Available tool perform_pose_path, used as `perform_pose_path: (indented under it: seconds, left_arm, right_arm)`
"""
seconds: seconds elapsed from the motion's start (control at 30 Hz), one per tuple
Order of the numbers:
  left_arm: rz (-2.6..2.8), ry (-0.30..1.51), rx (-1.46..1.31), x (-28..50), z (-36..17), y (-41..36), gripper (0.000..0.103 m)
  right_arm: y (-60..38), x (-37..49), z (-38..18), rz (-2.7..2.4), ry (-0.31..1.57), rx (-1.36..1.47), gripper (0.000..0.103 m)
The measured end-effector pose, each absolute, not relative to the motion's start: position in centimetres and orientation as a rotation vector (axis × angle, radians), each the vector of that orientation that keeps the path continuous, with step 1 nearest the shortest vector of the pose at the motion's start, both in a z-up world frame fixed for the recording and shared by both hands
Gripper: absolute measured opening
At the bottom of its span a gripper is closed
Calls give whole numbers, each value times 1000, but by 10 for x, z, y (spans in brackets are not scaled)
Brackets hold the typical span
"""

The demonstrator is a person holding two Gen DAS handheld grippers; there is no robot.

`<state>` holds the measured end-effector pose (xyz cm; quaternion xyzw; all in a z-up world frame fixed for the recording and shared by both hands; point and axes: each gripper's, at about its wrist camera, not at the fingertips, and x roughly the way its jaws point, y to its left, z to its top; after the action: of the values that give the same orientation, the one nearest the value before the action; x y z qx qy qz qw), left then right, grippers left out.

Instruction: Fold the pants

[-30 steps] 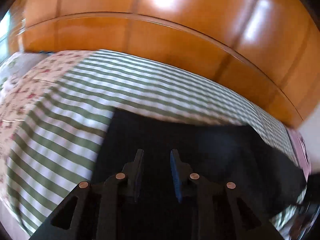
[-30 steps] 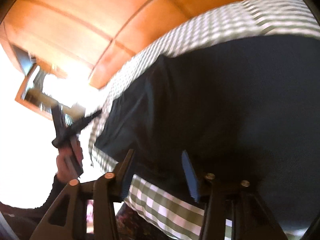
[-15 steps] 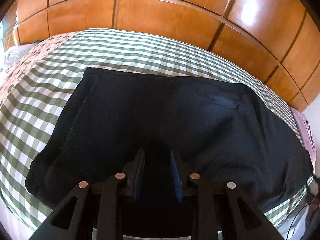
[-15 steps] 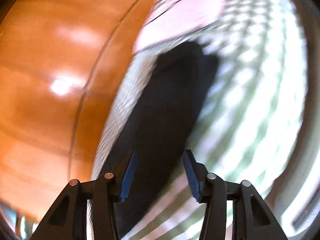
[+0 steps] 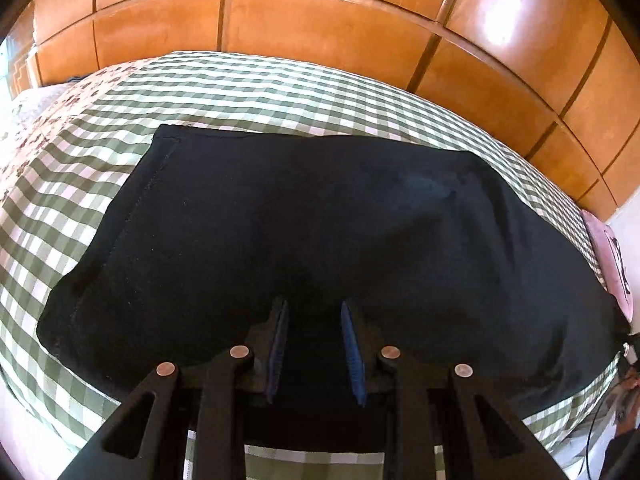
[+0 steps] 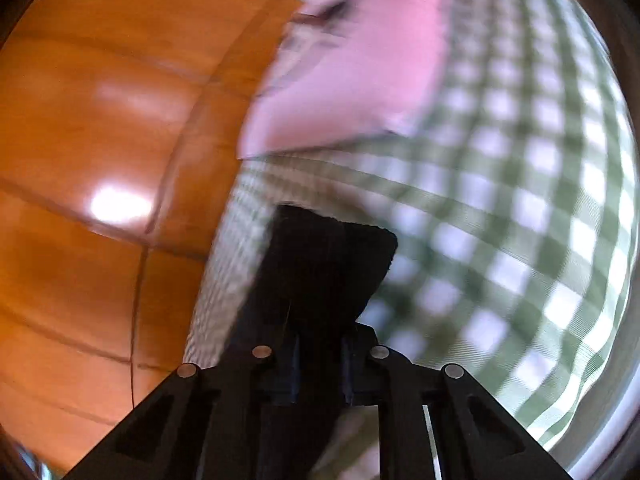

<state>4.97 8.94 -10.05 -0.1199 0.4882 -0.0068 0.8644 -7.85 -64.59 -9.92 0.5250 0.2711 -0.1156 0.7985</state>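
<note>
The black pants lie spread flat across a green-and-white checked bed cover, with a stitched hem at the left end. My left gripper is open and empty, hovering over the near edge of the pants. In the blurred right wrist view, my right gripper has its jaws closed on a fold of the black pants, which sticks out in front of the fingers above the checked cover.
A glossy orange wooden panelled wall runs behind the bed. A pink cushion lies on the cover at the right end, also at the edge of the left wrist view. A floral fabric lies at the far left.
My right gripper swung to the end of the pants and closed on a fold of the black fabric. My left gripper pulled back, so more of the pants shows.
</note>
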Motion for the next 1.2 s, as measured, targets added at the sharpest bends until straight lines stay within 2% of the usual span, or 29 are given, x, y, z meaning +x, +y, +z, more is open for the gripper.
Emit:
perform_pose_path:
  seconds: [0.23, 0.37, 0.67, 0.8, 0.87, 1.07, 1.1, 1.13, 1.17, 1.2]
  left_arm:
    - [-107, 1025, -329, 49, -92, 83, 27]
    - [-191, 1016, -371, 44, -84, 72, 27]
    - [-318, 1021, -375, 41, -74, 43, 27]
    - [-363, 1036, -399, 43, -74, 32, 28]
    - [-377, 1038, -400, 44, -73, 26, 32]
    - [-445, 1051, -407, 51, -67, 3, 34]
    - [-469, 1059, -420, 54, -66, -3, 37]
    - [-485, 1068, -434, 57, -66, -6, 46]
    - [-501, 1078, -453, 61, -66, -10, 52]
    - [-533, 1095, -493, 66, -68, -15, 63]
  right_arm:
    - [-550, -45, -2, 39, 632, 719, 15]
    - [-474, -26, 14, 193, 703, 570, 16]
    - [-314, -1, -24, 461, 917, 330, 16]
    - [-281, 3, -44, 508, 975, 257, 16]
    - [-270, 1, -51, 499, 993, 205, 16]
    - [-252, -3, -61, 485, 993, 118, 18]
    - [-250, -5, -62, 486, 986, 98, 19]
    - [-246, -9, -63, 487, 978, 80, 20]
    - [-247, -6, -59, 491, 972, 71, 25]
    - [-248, -7, -57, 504, 969, 72, 31]
